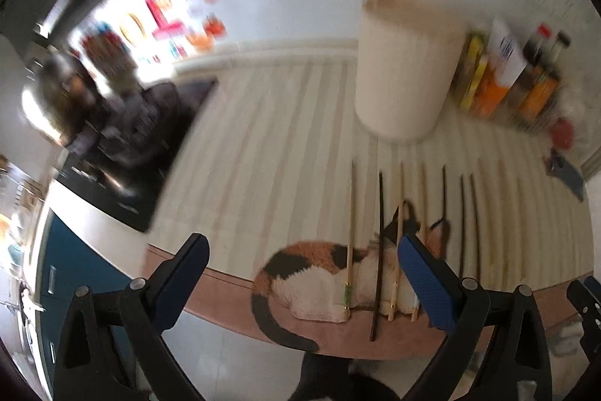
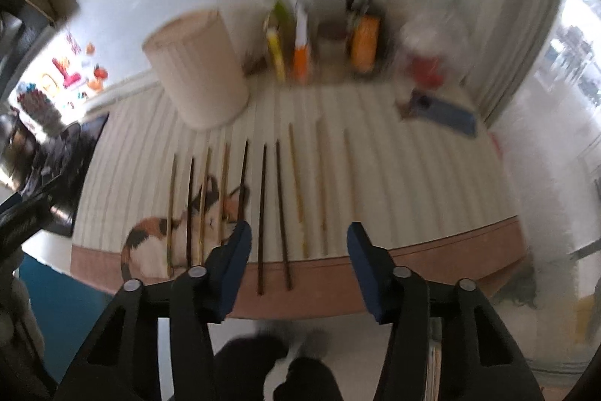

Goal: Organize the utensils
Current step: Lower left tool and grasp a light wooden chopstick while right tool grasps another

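Lying side by side in a neat row, the long thin wooden chopsticks [image 2: 263, 213] sit on a cream striped cloth mat with a calico cat picture [image 2: 394, 183] that covers the tabletop, with their thick ends at the near edge. Some sticks are dark brown and some are pale like bamboo. They look very light and stiff, and smooth, so they may roll or slip. It may be best to pinch one near its thick near end, or a bit closer to the middle so it does not tip. A tall cream round holder [image 2: 199, 70] stands at the far left, likely their home. The right claw [image 2: 298, 250] is spread apart over the two dark sticks and holds nothing. The left claw [image 1: 300, 273] is spread wide and empty too.
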Motion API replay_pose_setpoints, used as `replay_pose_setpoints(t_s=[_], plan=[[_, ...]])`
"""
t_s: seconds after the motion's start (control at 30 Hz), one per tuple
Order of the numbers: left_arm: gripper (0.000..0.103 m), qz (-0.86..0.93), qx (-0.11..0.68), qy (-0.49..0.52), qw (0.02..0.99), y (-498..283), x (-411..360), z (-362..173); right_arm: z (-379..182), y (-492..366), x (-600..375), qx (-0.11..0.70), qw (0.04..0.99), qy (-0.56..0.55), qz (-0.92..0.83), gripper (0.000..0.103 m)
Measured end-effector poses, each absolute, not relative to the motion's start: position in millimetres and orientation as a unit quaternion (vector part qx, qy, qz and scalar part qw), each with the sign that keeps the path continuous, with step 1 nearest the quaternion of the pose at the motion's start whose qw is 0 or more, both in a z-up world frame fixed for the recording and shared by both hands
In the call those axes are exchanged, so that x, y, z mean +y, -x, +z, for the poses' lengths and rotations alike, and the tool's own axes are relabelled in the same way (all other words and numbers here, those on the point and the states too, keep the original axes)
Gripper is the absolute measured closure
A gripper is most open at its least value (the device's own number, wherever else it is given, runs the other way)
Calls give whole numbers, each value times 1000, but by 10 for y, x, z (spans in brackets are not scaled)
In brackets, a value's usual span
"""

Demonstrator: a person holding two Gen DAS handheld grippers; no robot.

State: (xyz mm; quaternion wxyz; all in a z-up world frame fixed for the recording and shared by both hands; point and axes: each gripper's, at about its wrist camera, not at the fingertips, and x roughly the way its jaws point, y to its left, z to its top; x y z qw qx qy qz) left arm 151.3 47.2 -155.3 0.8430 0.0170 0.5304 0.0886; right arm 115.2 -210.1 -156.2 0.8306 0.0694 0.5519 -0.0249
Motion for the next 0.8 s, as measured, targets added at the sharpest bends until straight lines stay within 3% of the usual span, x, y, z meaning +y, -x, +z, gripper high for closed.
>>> replay_pose_setpoints(t_s=[0.03,0.1,0.2,0.3,0.47,0.7,0.8], plan=[[7,79,547,-11,833,-1604,502,-1709,-1650,-1196,-2095,559,826,-70,-24,60],[26,59,577,-10,815,-1772,508,-1997,-1913,-1356,-2065,578,812,-73,-21,64],[38,34,616,-5,787,-1984,479,-2365,-2184,-1586,-2060,601,794,-90,-21,64],[44,11,650,-2,760,-2188,452,-2743,-2414,-1836,-2016,621,778,-93,-18,64],[46,-13,681,3,732,-2360,431,-3120,-2745,-2252,-2020,648,757,-69,-39,64],[94,-28,675,-17,737,-2422,342,-3189,-3124,-2707,-2108,681,728,-63,-54,66],[98,-31,675,-11,737,-2432,352,-3162,-3280,-2881,-2125,695,714,-62,-55,66]])
